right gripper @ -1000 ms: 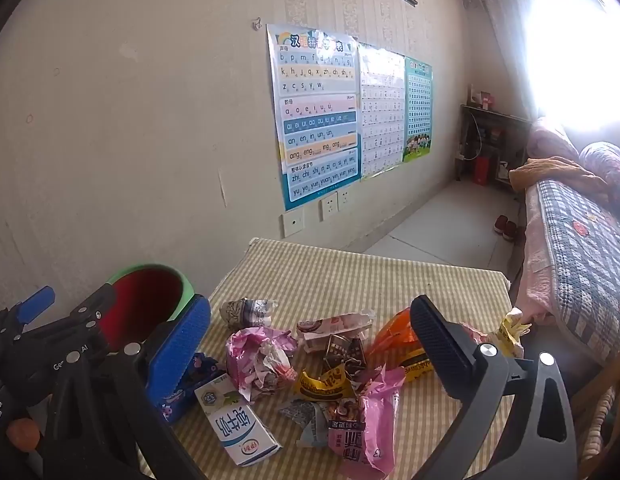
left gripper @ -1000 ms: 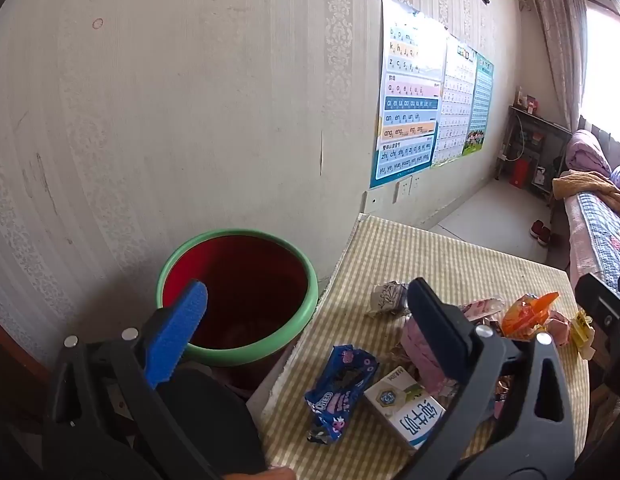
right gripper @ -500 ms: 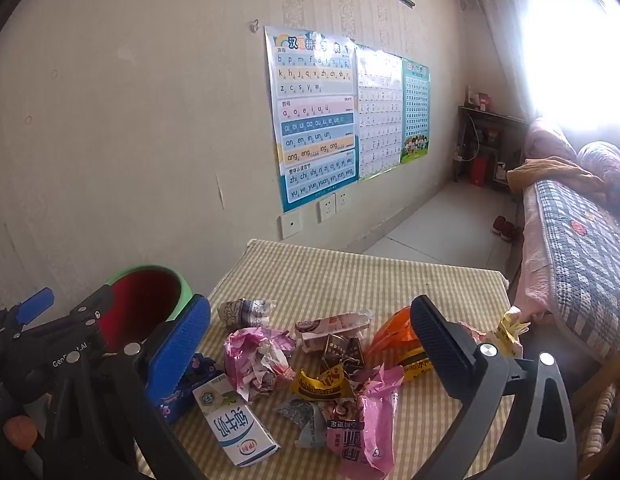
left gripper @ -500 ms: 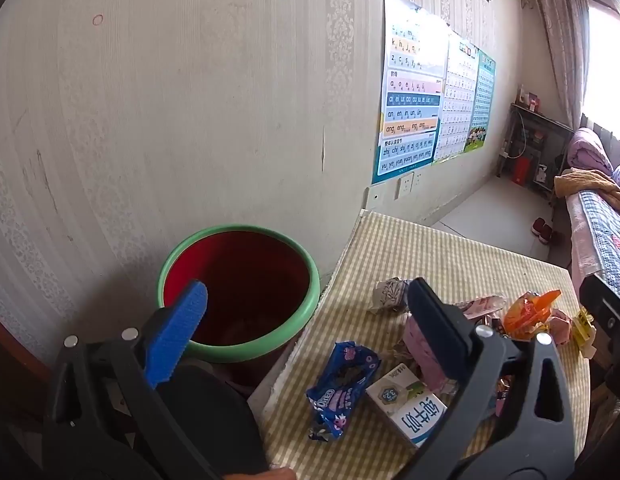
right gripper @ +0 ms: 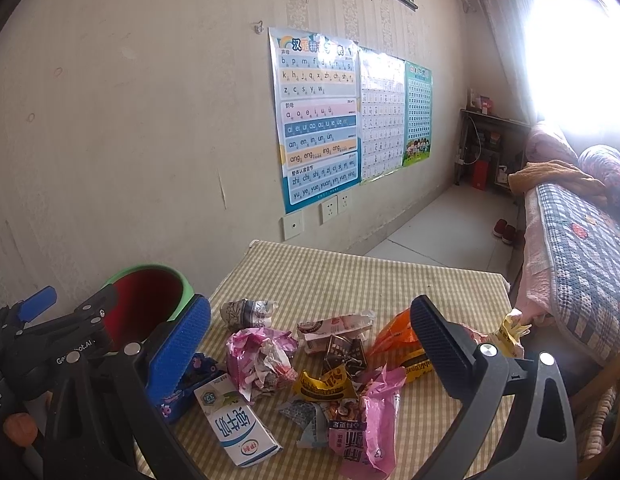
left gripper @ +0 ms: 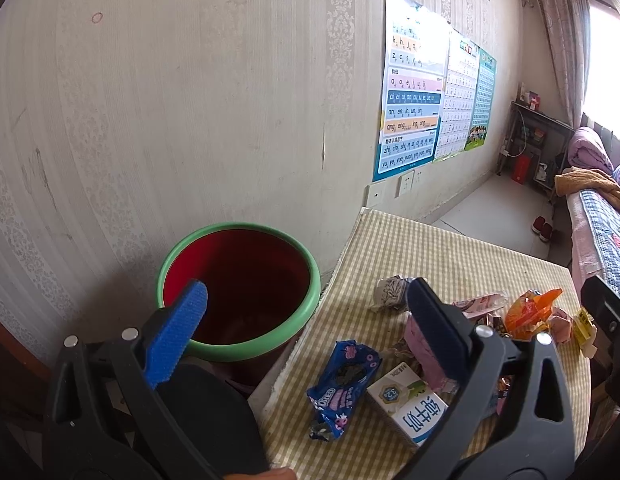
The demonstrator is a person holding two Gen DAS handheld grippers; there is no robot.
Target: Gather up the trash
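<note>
While both claws hang wide open and empty, little has shifted over the last second: the left claw (left gripper: 305, 320) has only drifted slightly, and the litter lies where it lay. So, by my reading, collecting has not yet begun. From the right claw (right gripper: 310, 344), the milk carton (right gripper: 237, 424) sits at 7 o'clock, the crumpled pink bag (right gripper: 261, 360) at 9 o'clock and the orange wrapper (right gripper: 398, 344) at 3 o'clock. A blue biscuit packet (left gripper: 342, 384) lies nearest the bin (left gripper: 310, 276), which stands just off the table's (left gripper: 450, 252) edge at 10 o'clock. A checked yellow cloth covers the table; wall charts (right gripper: 318, 120) hang at 12 o'clock and a bed (right gripper: 582, 248) runs along 3 o'clock
</note>
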